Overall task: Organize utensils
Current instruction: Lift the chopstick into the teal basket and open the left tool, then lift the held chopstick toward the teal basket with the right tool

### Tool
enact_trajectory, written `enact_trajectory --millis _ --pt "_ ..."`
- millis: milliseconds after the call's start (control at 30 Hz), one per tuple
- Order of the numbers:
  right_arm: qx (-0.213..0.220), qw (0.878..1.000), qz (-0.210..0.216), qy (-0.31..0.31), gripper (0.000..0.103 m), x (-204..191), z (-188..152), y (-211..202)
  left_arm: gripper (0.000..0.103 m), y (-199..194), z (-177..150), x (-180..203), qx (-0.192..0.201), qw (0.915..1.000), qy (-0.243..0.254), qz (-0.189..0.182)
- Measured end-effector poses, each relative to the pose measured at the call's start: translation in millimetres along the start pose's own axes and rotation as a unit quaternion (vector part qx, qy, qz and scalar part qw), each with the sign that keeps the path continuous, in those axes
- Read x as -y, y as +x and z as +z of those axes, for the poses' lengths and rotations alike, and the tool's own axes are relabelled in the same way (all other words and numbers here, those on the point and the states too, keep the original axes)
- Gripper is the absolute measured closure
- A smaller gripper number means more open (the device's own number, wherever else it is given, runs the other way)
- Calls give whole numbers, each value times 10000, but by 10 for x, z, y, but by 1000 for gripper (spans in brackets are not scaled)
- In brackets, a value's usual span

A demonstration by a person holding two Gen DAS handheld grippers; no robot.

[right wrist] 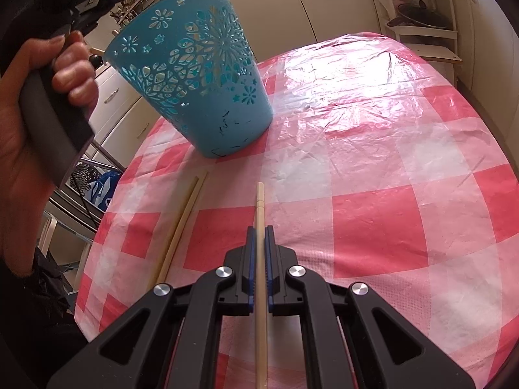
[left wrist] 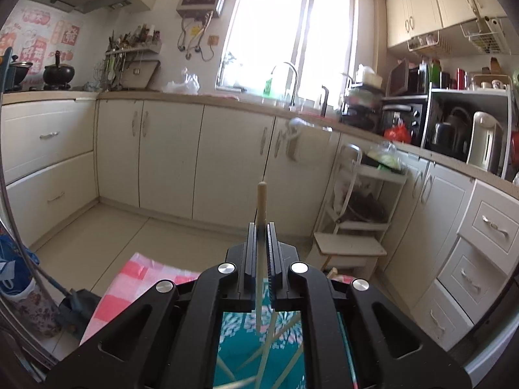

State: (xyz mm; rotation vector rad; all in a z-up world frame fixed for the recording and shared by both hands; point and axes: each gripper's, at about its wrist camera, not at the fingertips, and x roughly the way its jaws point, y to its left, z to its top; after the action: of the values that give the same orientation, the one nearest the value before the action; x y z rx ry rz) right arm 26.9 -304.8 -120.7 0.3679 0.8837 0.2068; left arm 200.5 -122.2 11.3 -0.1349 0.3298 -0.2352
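Observation:
My left gripper (left wrist: 261, 227) is shut on a wooden chopstick (left wrist: 261, 201), held above the blue perforated basket (left wrist: 292, 350), where several chopsticks lie inside. In the right wrist view the blue basket (right wrist: 207, 77) stands at the far left of the table with the red and white checked cloth (right wrist: 373, 214). My right gripper (right wrist: 260, 230) is shut on another chopstick (right wrist: 260, 204), low over the cloth. A pair of chopsticks (right wrist: 183, 223) lies on the cloth to its left. The hand holding the left gripper (right wrist: 55, 97) is beside the basket.
Cream kitchen cabinets (left wrist: 168, 155) run along the far wall under a window. A white step shelf (left wrist: 356, 227) stands beyond the table. A wire rack with a blue bag (right wrist: 100, 188) stands left of the table's edge.

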Motion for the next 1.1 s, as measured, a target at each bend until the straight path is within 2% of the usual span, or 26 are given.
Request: enact_trajectory --millis 67,133,200,300,533,733,867,1100 --pt "2 10000 -2 0 97 1 0 -2 88 -52 -51 -27 -105 9999 3 -25" --pt "2 10000 -1 2 97 1 0 -2 70 -143 -109 -75 -230 9997 -14 12" --pt "3 10000 -2 5 97 -2 -2 0 59 -284 -182 -150 -341 9994 -2 115" --pt "0 10000 14 22 97 4 -3 -3 50 -498 -286 -265 -492 9986 -5 211" --pt "2 10000 -22 7 97 1 -4 -10 38 -930 -436 -482 -651 9972 -57 356" --pt "-73 9992 -306 -237 97 -91 22 -3 33 -1056 -439 -573 -662 9968 196 410" --pt "-186 9989 -421 -123 97 -103 79 37 31 -1109 -398 -662 -724 9965 160 381" --pt "-286 9919 -931 -813 97 -283 75 86 29 -1133 -343 -738 -768 9962 131 379"
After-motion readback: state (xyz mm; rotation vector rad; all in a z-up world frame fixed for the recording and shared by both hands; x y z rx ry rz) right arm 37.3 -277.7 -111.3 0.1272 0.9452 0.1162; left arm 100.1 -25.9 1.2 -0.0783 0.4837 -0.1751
